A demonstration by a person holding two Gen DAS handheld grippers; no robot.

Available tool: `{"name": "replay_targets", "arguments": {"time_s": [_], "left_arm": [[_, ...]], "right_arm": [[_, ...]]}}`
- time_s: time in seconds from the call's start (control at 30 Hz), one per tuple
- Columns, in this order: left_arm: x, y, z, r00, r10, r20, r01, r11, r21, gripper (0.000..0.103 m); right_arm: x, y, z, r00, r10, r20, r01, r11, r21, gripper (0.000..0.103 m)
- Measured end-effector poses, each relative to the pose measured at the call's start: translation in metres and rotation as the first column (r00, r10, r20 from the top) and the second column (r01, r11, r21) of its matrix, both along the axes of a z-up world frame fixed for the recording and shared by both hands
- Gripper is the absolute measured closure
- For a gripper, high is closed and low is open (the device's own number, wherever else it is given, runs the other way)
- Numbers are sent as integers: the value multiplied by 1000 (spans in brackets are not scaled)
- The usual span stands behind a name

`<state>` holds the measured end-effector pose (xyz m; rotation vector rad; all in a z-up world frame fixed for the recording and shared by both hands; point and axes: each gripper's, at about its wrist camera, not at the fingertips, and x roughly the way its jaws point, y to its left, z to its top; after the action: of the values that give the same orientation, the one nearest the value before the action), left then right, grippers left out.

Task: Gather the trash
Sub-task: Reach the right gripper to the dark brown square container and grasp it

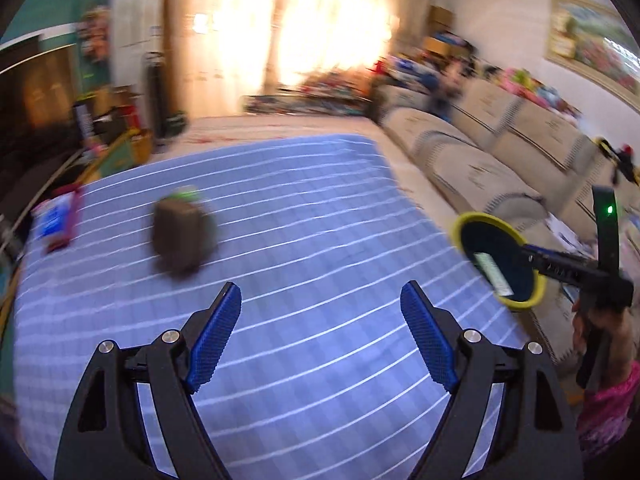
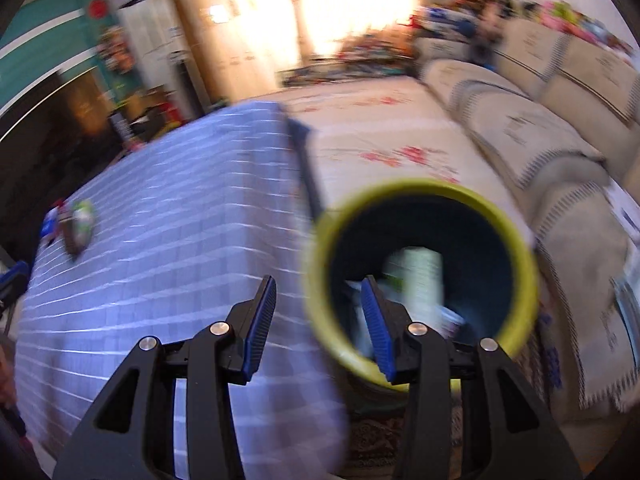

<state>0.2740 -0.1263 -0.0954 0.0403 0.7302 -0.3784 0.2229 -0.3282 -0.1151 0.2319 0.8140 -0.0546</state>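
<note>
A dark bin with a yellow-green rim (image 2: pixel 420 276) is held by my right gripper (image 2: pixel 320 320), shut on its near rim; one finger is inside, one outside. White paper trash (image 2: pixel 420 276) lies inside the bin. In the left wrist view the bin (image 1: pixel 498 260) hangs off the table's right edge. My left gripper (image 1: pixel 320 332) is open and empty above the blue checked tablecloth (image 1: pixel 300 220). A brown wrapper with a green end (image 1: pixel 182 236) lies on the cloth ahead and left of it. A blue and red packet (image 1: pixel 56 220) lies at the far left edge.
A beige sofa (image 1: pixel 480 148) runs along the right side. A pale floral rug (image 2: pixel 380 140) lies beyond the table. Cluttered shelves and boxes (image 1: pixel 112 120) stand at the left. Both views are motion-blurred.
</note>
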Motion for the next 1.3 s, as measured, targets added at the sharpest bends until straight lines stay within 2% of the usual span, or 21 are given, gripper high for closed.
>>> {"name": "replay_targets", "arguments": {"time_s": [0.13,0.2,0.4,0.53,0.8,1.13,1.3], "left_arm": [[-19,57,3,992,122,24,-122,992,2,22],[-26,82,3,984,176,31,-176,984,6,22],[-33,129,-4,967,255,20,-255,967,-21,22],[-31,133,-13,967,256,0,-256,966,-34,22],[-32,137,-21,966,260,-19,-260,964,-54,22],[-34,143,-30,962,268,-50,-271,960,-73,22],[-34,141,-31,962,267,-55,-271,960,-75,22]], "right_arm": [[33,63,17,986,161,47,-161,987,1,61],[51,97,24,967,247,64,-248,969,0,61],[98,191,37,880,466,93,-467,884,-12,61],[123,229,37,834,543,96,-543,839,-28,61],[154,265,26,787,613,63,-611,790,-55,60],[175,283,15,773,633,24,-631,773,-65,60],[170,284,15,759,651,26,-649,759,-48,60]]}}
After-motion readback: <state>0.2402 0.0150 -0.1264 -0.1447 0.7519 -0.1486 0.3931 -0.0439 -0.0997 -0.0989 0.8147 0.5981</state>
